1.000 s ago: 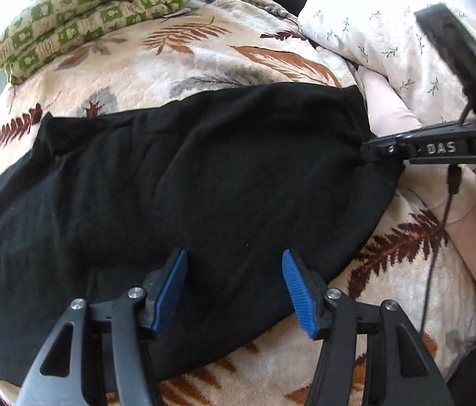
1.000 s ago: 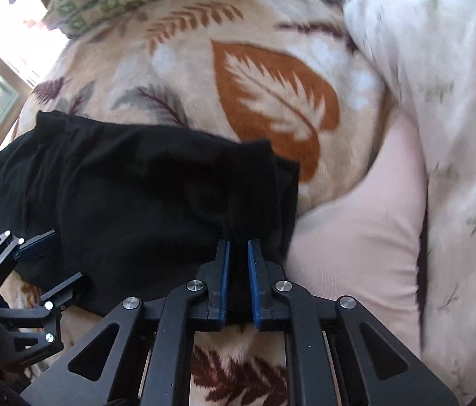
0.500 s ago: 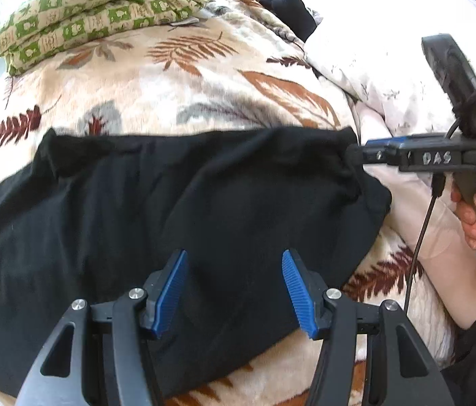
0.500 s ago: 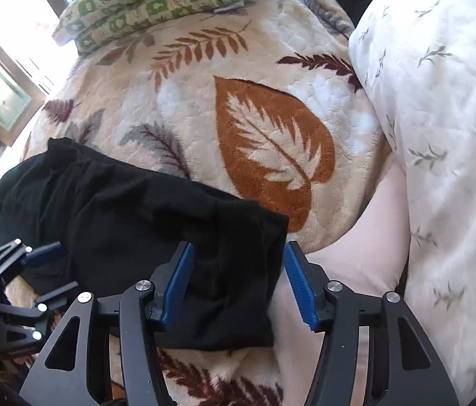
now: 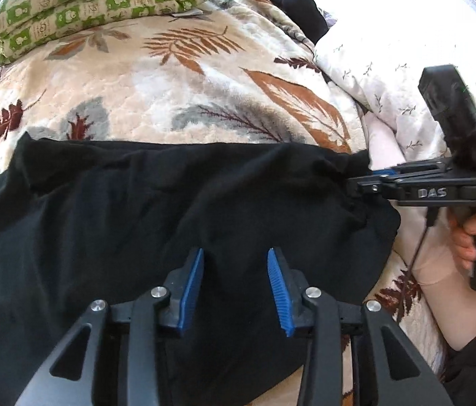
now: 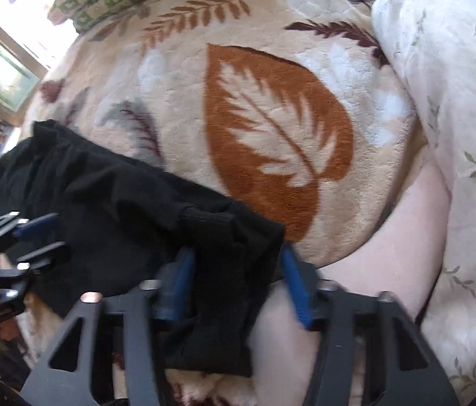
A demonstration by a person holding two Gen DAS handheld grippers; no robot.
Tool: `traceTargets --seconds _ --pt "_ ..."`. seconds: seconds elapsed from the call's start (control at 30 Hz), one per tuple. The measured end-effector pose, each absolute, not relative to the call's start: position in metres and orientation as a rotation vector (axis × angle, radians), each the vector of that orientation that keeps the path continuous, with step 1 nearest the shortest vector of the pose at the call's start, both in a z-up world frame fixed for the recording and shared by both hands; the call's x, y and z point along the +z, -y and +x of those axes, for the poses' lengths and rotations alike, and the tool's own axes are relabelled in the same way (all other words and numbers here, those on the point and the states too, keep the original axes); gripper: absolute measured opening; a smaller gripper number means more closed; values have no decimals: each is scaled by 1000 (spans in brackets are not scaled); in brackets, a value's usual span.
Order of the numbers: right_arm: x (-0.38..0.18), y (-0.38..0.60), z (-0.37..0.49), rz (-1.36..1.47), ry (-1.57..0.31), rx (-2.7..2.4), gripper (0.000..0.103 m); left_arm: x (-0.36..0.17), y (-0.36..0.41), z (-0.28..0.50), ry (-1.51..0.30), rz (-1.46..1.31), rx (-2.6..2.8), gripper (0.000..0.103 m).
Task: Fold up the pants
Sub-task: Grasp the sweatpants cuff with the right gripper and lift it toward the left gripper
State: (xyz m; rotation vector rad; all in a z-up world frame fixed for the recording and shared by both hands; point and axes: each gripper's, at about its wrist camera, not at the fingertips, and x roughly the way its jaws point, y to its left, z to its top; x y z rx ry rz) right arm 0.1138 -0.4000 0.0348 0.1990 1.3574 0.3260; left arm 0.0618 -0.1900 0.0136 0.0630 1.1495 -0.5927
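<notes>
The black pants (image 5: 136, 220) lie spread across the leaf-print blanket (image 5: 204, 94). My left gripper (image 5: 235, 253) hovers over their near middle. Its jaws are closing, the blue pads still apart, with only flat cloth under them. My right gripper (image 6: 236, 253) is at the pants' right corner (image 6: 231, 270). Its jaws are closing too, and a bunched fold of the black cloth sits between the spread pads. The left wrist view shows the right gripper (image 5: 356, 186) from the side at that corner, held by a hand (image 5: 474, 237). The right wrist view catches the left gripper (image 6: 57, 231) at the far left.
A folded green-patterned quilt (image 5: 96, 3) lies at the far side of the bed. A white floral duvet (image 5: 390, 50) is heaped on the right, with pale pink bedding (image 6: 390, 253) below it. A dark garment (image 5: 292, 6) lies at the back.
The right gripper, shut on the pants' edge a second ago, has opened and now straddles a bunched fold at the corner. The left pads have drawn closer together. Both hands shifted slightly.
</notes>
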Motion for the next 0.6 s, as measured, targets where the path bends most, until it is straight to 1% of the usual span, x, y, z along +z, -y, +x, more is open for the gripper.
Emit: traceTargets --seconds 0.07,0.13,0.23,0.3,0.33,0.43,0.47,0.53,0.6 --pt "36 396 112 171 -1352 319 22 13 190 61 -1142 69 -593 39" --pt "38 400 112 217 -1352 314 20 16 185 61 -1140 56 -593 32" --pt "46 407 108 277 -1330 323 15 21 177 59 -1128 26 -598 32" --pt "54 408 105 295 -1313 328 15 19 176 57 -1134 30 -603 32" --pt "57 407 103 291 -1306 331 15 13 178 57 -1150 54 -596 30" --pt "65 401 102 293 -1289 335 14 12 181 53 -1127 97 -597 30" --pt "69 400 99 290 -1279 336 14 14 179 53 -1128 87 -597 30" --pt "74 396 97 289 -1265 341 14 22 172 53 -1120 28 -602 25" --pt "81 393 95 289 -1256 343 14 30 168 49 -1084 -22 -629 25"
